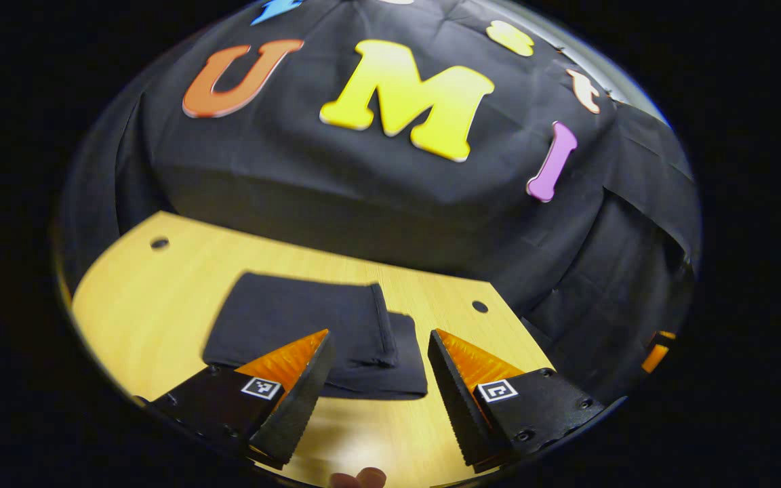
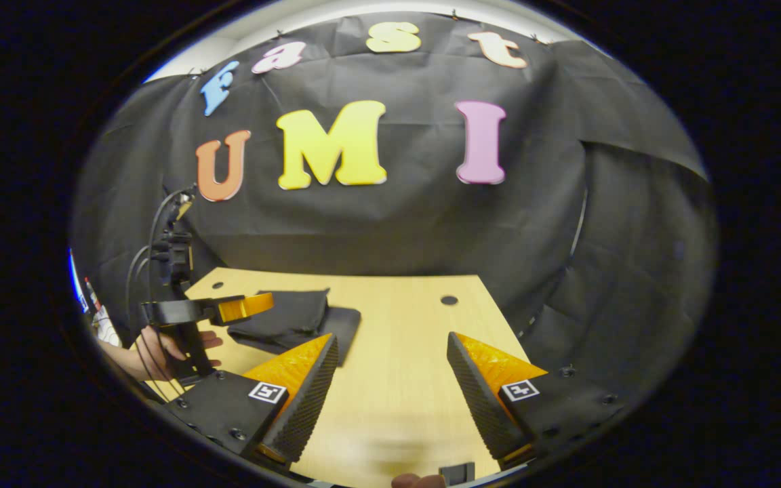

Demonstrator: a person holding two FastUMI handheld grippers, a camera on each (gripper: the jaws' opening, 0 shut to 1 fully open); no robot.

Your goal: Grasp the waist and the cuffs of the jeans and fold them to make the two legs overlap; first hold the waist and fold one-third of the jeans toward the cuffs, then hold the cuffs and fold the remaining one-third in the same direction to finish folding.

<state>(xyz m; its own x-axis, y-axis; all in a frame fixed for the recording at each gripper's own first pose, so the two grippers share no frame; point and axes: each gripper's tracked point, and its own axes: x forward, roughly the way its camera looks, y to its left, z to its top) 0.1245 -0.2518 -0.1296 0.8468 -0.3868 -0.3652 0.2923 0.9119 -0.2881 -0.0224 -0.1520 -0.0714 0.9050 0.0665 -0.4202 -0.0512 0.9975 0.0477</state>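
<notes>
Folding looks finished: jeans (image 1: 309, 335) lying as a compact stack on the desk (image 1: 160, 305), left gripper (image 1: 380, 369) and right gripper (image 2: 390, 379) both gaping, empty; next, only withdrawing

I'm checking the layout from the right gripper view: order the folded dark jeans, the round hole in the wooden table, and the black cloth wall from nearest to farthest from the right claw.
1. Folded dark jeans: nearest, just beyond the right claw, on its left.
2. Round hole in the light wooden table: farther back, on the right.
3. Black cloth wall: farthest, behind the table's far edge.
</notes>
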